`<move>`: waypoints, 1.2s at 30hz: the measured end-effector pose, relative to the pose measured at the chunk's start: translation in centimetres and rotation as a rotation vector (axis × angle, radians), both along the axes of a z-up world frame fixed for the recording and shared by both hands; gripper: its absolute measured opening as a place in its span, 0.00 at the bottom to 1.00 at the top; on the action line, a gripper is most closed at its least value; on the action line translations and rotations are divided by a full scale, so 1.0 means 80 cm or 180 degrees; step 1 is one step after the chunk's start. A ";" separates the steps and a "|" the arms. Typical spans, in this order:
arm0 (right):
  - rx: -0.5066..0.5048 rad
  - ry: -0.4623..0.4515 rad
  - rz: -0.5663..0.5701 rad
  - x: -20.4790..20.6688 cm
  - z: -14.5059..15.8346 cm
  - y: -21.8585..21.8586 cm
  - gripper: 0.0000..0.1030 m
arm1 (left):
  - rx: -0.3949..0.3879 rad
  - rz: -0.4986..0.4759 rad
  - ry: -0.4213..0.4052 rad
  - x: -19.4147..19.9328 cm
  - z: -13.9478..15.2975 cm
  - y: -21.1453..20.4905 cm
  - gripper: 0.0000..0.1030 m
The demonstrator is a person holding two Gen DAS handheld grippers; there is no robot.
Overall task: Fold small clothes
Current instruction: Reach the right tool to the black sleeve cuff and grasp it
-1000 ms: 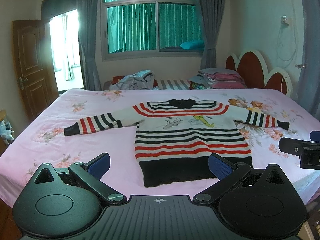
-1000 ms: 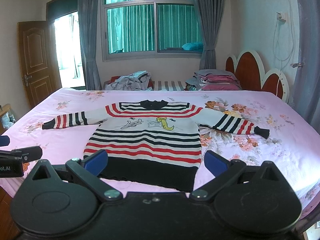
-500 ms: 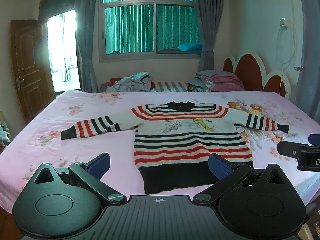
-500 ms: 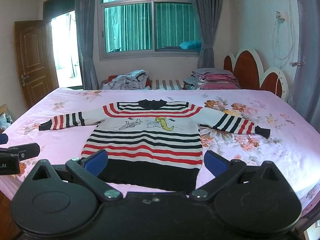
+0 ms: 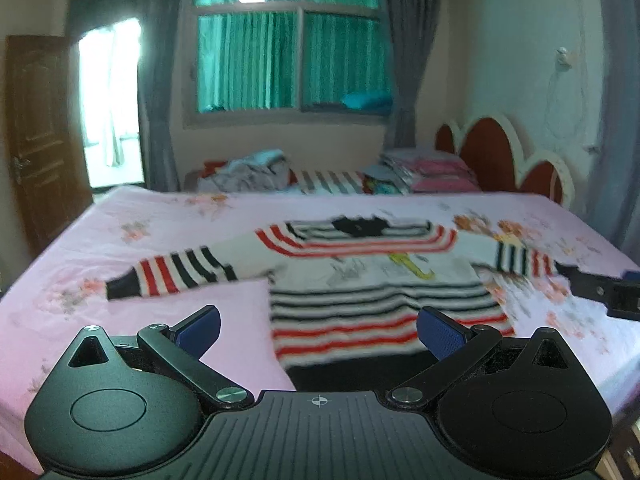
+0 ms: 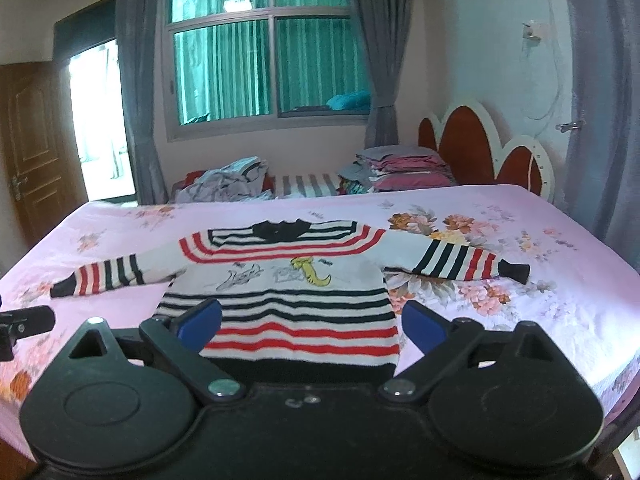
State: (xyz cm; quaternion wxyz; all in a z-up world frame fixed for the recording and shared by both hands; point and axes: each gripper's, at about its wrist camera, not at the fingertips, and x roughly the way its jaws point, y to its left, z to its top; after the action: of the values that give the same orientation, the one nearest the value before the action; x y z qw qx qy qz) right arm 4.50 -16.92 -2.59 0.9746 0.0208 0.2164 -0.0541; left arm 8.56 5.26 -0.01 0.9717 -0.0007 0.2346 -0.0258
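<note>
While your two claws hover over the near edge of the bed, the striped sweater lies flat on the pink floral sheet, sleeves spread out left and right, collar toward the far side. Your left claw stands wide with nothing between its blue pads. Your right claw is also wide, its jaws just closing, empty, above the sweater's dark hem.

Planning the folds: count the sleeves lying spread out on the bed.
2. One sleeve stretches left from the striped sweater; the other sleeve stretches right. Both lie flat on the pink bedsheet, neither folded in. None looks hidden.
</note>
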 end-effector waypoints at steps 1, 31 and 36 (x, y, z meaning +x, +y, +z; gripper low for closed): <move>0.0010 -0.0012 -0.0036 0.003 0.000 0.000 0.92 | -0.0019 -0.0009 -0.0039 0.003 0.002 0.004 1.00; 0.0742 0.0299 -0.1041 0.309 -0.100 -0.361 0.32 | -0.0178 -0.0332 0.0678 0.370 -0.073 -0.231 1.00; 0.1237 0.0486 -0.1493 0.336 -0.160 -0.447 0.27 | -0.0068 -0.0312 0.0840 0.412 -0.086 -0.266 1.00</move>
State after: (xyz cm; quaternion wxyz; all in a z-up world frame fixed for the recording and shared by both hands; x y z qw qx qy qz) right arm 31.39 -52.67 -15.40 0.8942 0.2519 0.2845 -0.2365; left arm 41.50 -15.99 -6.85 0.9299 -0.0029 0.3599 -0.0754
